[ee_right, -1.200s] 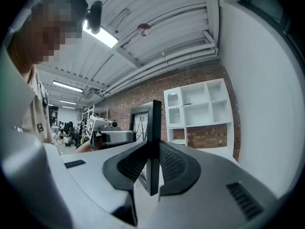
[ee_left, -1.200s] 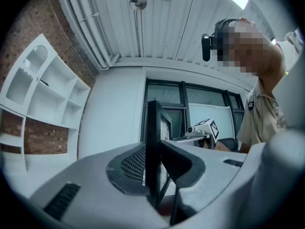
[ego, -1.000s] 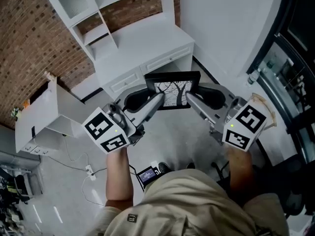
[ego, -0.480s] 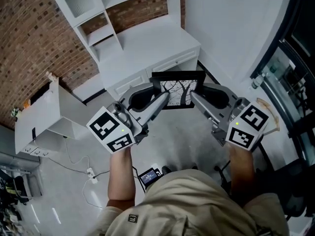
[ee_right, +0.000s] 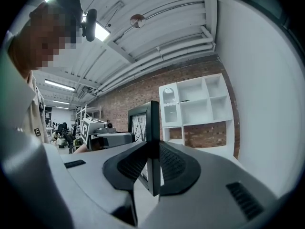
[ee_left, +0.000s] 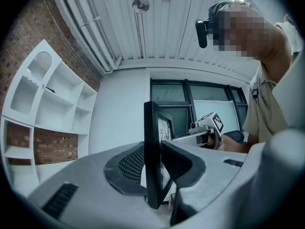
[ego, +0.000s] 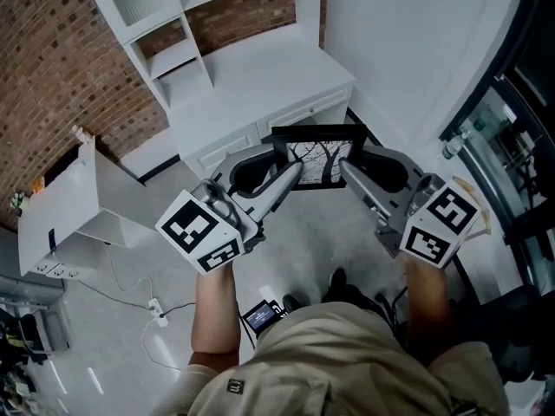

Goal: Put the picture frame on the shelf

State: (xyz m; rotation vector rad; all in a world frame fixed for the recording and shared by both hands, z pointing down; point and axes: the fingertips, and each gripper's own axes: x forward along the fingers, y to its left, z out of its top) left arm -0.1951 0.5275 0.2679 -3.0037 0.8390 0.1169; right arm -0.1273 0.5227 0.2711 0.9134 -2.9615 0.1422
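- Picture frame (ego: pixel 317 156) hangs upright in mid-air, near the white desk (ego: pixel 260 76); shelf (ego: pixel 176 59) beyond
- Left tongs (ego: pixel 293 172) clenched on its left edge, right tongs (ego: pixel 345 168) on its right
- Likely light, stiff; glazed front probably fragile and slick, so grip the side rails

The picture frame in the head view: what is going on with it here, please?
A person holds the black picture frame with two hand-held grippers. The left gripper is clamped on its left edge and the right gripper on its right edge, so the frame hangs upright in the air between them. It is in front of the white shelf unit by the brick wall, and not yet set on any shelf.
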